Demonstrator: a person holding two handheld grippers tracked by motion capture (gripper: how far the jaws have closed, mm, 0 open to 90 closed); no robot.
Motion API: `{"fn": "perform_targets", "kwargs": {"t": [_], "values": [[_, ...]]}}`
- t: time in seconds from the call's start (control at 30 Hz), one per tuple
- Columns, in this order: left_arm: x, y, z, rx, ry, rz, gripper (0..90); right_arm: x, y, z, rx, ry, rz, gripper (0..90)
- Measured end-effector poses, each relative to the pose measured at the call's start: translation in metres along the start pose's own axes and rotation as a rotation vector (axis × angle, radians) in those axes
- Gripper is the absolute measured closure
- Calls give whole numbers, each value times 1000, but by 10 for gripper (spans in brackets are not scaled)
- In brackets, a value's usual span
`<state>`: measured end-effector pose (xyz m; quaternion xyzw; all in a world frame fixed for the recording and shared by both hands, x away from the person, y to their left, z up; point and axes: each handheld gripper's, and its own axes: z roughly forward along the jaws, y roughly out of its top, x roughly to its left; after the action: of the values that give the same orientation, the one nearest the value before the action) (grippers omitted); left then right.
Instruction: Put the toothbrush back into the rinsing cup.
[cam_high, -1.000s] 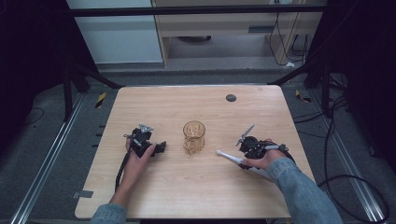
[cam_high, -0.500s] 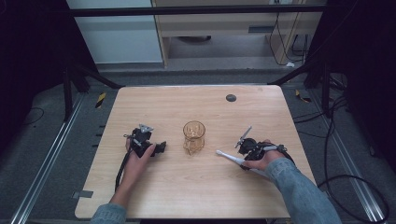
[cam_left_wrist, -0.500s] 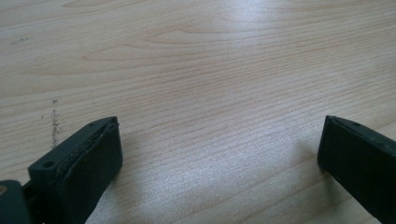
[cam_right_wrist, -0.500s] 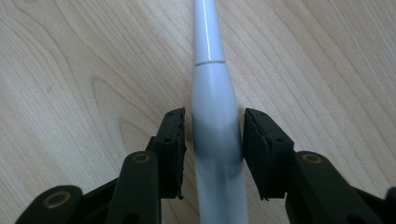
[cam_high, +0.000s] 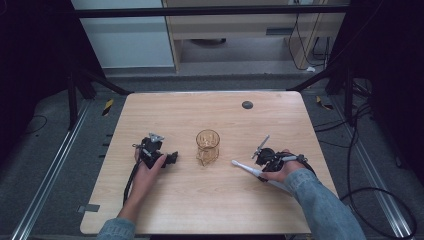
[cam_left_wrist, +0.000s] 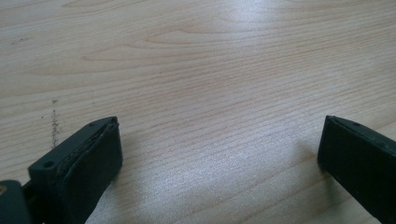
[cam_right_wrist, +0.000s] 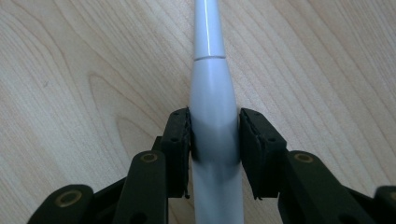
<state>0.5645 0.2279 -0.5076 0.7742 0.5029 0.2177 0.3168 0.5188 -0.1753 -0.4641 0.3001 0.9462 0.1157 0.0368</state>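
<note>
My right claw (cam_right_wrist: 215, 140) had just clenched on the slim white plastic toothbrush (cam_right_wrist: 212, 107); lifting it toward the amber glass cup (cam_high: 207, 146) remained, left claw (cam_left_wrist: 219, 154) released.

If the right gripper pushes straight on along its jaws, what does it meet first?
Likely the amber glass cup. The right gripper, shut on the white electric toothbrush, points across the wooden table toward it; the brush head would arrive first, though it may pass just in front.

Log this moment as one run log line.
right gripper: just closed on white toothbrush | left gripper: open on table | glass cup: upright
</note>
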Motion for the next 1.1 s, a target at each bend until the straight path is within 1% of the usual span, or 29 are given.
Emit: {"fn": "perform_targets", "kwargs": {"t": [0.27,0.6,0.9,0.93,1.1], "values": [[0,0,0,0,0,0,0,0,1,2,10,0,-8,646],[0,0,0,-2,-1,0,0,-1,1,2,13,-2,5,661],[0,0,0,0,0,0,0,-1,2,2,22,-2,2,664],[0,0,0,-2,0,0,0,-1,3,1,28,-5,6,665],[0,0,0,0,0,0,0,-1,5,-2,25,-2,12,666]]}}
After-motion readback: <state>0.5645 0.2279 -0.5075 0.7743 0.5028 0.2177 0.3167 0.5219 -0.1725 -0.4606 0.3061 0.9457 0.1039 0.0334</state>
